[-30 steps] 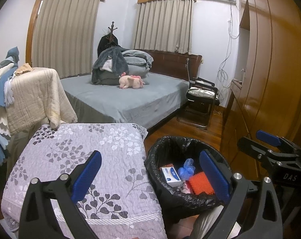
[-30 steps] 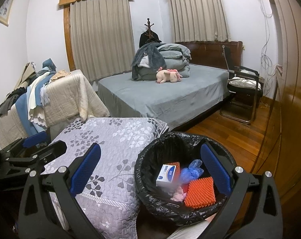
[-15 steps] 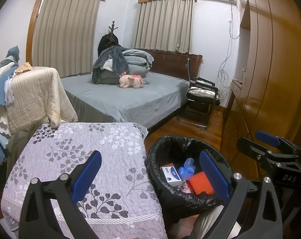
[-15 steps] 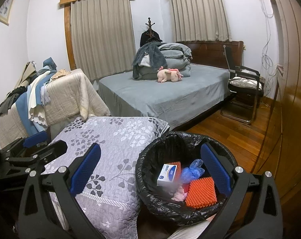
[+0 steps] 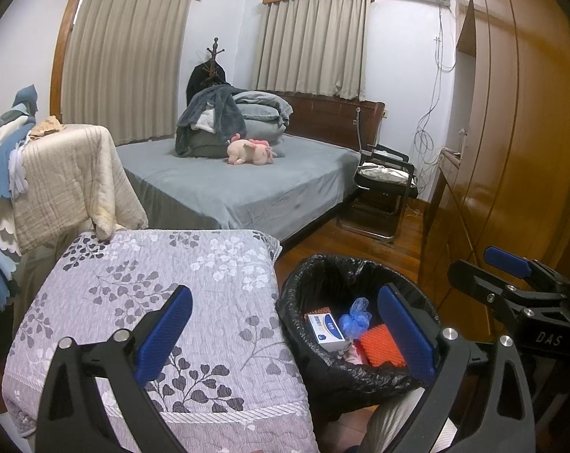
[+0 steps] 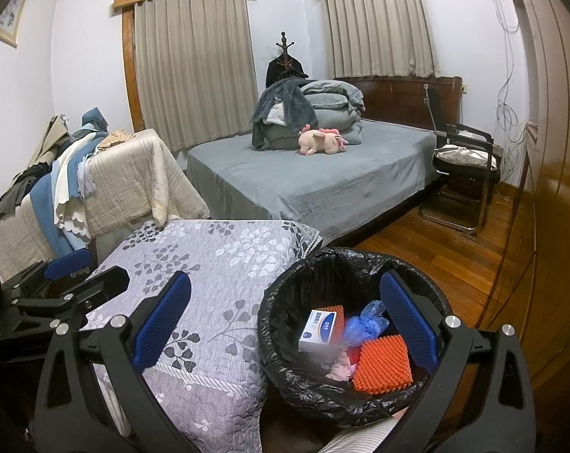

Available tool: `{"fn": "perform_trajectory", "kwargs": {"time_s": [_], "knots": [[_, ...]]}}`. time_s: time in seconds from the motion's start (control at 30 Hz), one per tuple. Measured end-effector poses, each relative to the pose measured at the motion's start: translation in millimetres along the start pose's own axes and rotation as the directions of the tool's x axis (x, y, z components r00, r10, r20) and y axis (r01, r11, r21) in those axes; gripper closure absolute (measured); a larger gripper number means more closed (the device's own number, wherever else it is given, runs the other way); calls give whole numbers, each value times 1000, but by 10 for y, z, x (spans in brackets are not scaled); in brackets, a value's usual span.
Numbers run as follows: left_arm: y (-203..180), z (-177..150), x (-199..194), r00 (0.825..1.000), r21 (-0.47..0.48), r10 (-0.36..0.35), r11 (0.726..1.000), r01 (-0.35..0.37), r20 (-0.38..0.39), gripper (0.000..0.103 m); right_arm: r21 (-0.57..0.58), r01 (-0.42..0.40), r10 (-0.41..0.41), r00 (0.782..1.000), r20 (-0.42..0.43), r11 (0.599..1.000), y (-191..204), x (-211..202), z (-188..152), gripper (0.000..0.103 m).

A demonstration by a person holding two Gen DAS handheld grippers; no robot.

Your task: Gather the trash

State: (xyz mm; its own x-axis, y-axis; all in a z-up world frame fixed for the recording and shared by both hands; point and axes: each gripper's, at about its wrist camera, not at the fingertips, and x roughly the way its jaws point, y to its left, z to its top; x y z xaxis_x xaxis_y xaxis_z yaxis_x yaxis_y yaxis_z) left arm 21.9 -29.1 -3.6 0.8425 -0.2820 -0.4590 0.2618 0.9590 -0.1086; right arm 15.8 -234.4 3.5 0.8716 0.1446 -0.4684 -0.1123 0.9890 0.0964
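A bin lined with a black bag (image 5: 322, 275) (image 6: 307, 268) stands on the wooden floor right of a table. In it lie a white and blue box (image 5: 324, 329) (image 6: 318, 325), a blue plastic bag (image 5: 355, 317) (image 6: 364, 322), an orange spiked pad (image 5: 383, 345) (image 6: 383, 364) and a pink scrap (image 6: 339, 368). My left gripper (image 5: 285, 336) is open and empty, held above the table edge and bin. My right gripper (image 6: 285, 334) is open and empty, above the bin's left rim. Each gripper shows at the edge of the other's view (image 5: 511, 287) (image 6: 58, 287).
The table wears a grey floral quilt (image 5: 164, 287) (image 6: 217, 264). Behind it stand a grey bed (image 5: 239, 185) with folded bedding and a pink plush toy (image 5: 249, 151), a rack draped with cloths (image 5: 58, 173), a black chair (image 5: 387, 185) and a wooden wardrobe (image 5: 511, 151) on the right.
Almost nothing differs. Both views have shifted very slightly; the grippers stay open and the trash in the bin has not moved.
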Motion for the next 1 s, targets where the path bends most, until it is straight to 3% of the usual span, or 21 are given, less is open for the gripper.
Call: {"fn": "perform_trajectory", "kwargs": {"time_s": [1.0], "knots": [[-8,12,6,1000,0,1,1000,-1,-3,6,-2,-1,1,1000,-1,1000,18,3,-1,5]]}}
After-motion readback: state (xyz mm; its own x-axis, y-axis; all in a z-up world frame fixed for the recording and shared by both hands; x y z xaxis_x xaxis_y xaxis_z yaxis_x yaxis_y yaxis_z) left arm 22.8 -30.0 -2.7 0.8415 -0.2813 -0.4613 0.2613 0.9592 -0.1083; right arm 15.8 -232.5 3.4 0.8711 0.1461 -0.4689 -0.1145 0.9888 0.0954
